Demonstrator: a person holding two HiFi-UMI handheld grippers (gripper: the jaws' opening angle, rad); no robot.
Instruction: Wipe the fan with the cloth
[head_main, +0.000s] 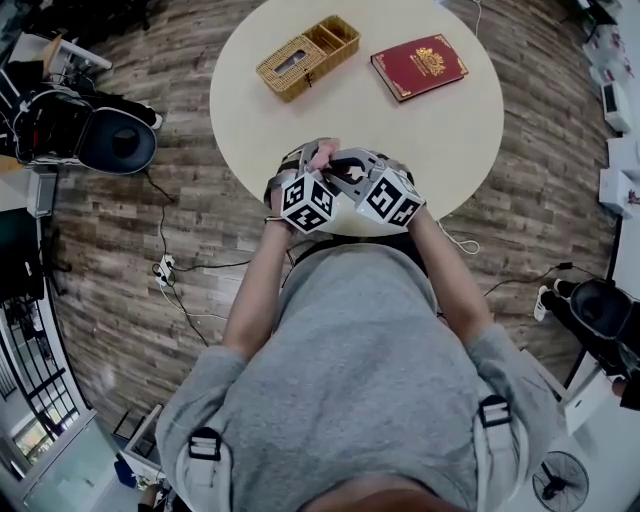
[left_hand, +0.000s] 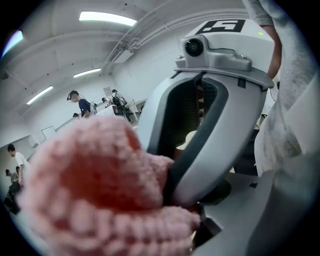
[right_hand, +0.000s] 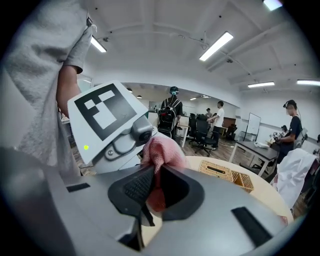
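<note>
A pink knitted cloth (left_hand: 100, 185) fills the lower left of the left gripper view, bunched over that gripper's own jaws and hiding them. In the right gripper view the same cloth (right_hand: 162, 150) runs between the dark pads (right_hand: 137, 187) of my right gripper (right_hand: 152, 192), which is shut on it. The left gripper (head_main: 320, 170) and right gripper (head_main: 360, 170) meet tip to tip over the near edge of the round table (head_main: 450, 130). A fan (head_main: 560, 482) stands on the floor at the bottom right, far from both grippers.
On the far half of the table lie a wicker box (head_main: 307, 57) and a red book (head_main: 419, 66). A black chair (head_main: 115, 140) stands at the left. Cables and a power strip (head_main: 163, 270) lie on the wooden floor. People work at desks behind.
</note>
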